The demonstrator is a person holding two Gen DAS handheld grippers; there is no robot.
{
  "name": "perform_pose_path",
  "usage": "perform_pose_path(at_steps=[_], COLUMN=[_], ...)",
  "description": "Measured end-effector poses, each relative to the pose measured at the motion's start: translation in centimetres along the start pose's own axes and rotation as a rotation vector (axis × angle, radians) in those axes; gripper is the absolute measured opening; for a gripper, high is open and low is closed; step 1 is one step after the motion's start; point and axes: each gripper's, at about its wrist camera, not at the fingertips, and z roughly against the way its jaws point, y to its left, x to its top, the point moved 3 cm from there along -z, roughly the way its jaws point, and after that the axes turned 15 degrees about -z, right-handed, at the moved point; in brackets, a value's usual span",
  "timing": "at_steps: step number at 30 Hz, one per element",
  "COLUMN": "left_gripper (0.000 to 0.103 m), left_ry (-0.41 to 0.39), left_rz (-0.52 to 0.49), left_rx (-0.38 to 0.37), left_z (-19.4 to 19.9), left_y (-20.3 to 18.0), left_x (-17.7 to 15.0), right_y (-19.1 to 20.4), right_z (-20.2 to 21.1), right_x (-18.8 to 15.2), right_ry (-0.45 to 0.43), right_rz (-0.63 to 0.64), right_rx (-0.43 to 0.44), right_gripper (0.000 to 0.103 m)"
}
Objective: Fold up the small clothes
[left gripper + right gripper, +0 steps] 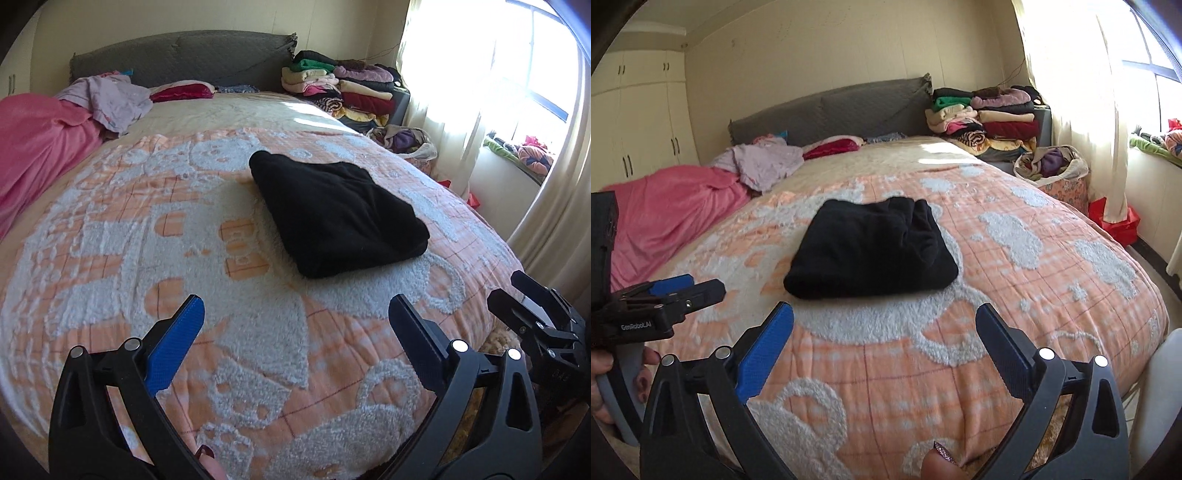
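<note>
- At the far left of the frame I saw a pink blanket (40,147) bunched along the bed's edge.
- My left gripper (295,314) hung low in the frame over the orange bedspread (129,229), jaws released and holding nothing.
- The folded black garment (336,214) lay mid-frame on the bedspread, well apart from both grippers.
- My right gripper (884,321) likewise hung released, empty.
- A pile of folded clothes (986,114) sat upper right.

An orange-and-white fleecy bedspread (1015,295) covers the bed; a pink blanket (672,206) lies bunched beside a grey padded headboard (849,107)
</note>
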Motion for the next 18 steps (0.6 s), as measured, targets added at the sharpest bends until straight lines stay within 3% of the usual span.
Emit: perform_pose_path(at_steps=[8, 18], left_gripper=[0.093, 0.094], left_ry=[0.031, 0.046], left_rz=[0.06, 0.074], left_rx=[0.019, 0.016], left_z=[-1.0, -0.9], left_y=[1.2, 0.9], left_x=[-2.1, -2.4], right_y=[-0.6, -0.6], right_z=[-2.6, -2.5], right_x=[-3.1, -2.9], right_ry=[0.096, 0.099], right_rz=[-0.004, -0.016], right_rx=[-0.056, -0.049], right_gripper=[0.098, 0.098])
